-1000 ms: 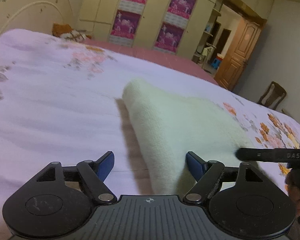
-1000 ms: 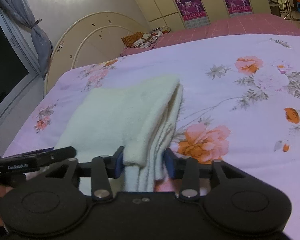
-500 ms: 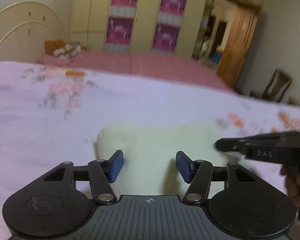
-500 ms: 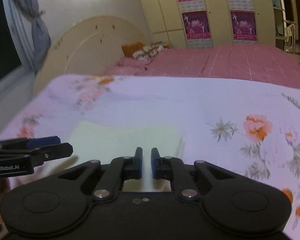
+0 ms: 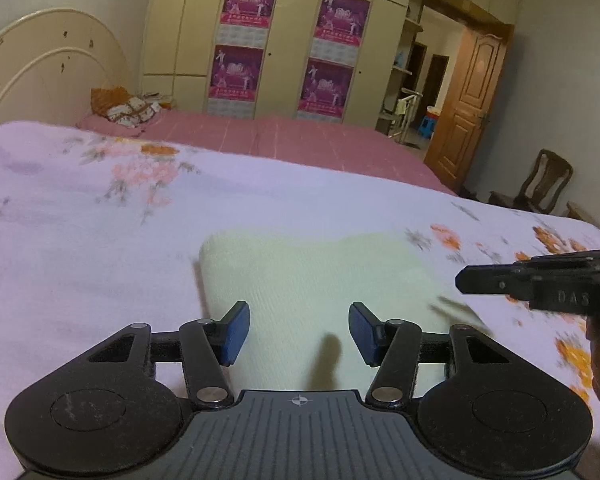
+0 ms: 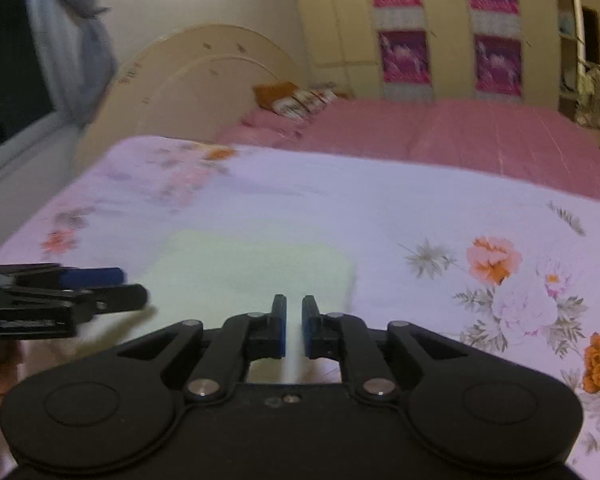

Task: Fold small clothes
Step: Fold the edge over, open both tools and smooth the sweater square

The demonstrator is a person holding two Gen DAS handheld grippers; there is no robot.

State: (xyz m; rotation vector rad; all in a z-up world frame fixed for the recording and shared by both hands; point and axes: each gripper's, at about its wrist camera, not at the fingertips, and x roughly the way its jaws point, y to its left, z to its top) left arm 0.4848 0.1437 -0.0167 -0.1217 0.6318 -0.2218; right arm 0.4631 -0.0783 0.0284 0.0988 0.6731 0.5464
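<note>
Left claw (image 5: pixel 299 332) spread, right claw (image 6: pixel 294 326) nearly pressed together, empty, above folded cream fleece cloth (image 5: pixel 320 280) on floral bed (image 5: pixel 100 240)

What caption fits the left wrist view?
Open left gripper above a folded cream cloth on a floral bedsheet.

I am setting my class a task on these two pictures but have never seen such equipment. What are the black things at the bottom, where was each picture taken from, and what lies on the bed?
A person holds one hand-held tool in each hand; each carries a camera looking along its tongs. One picture comes from the left tongs, standing open. The other comes from the right tongs, nearly closed with a thin gap, holding nothing. Each also appears sideways in the other's view. On the flowered bedspread lies a pale folded cloth, ungripped.
</note>
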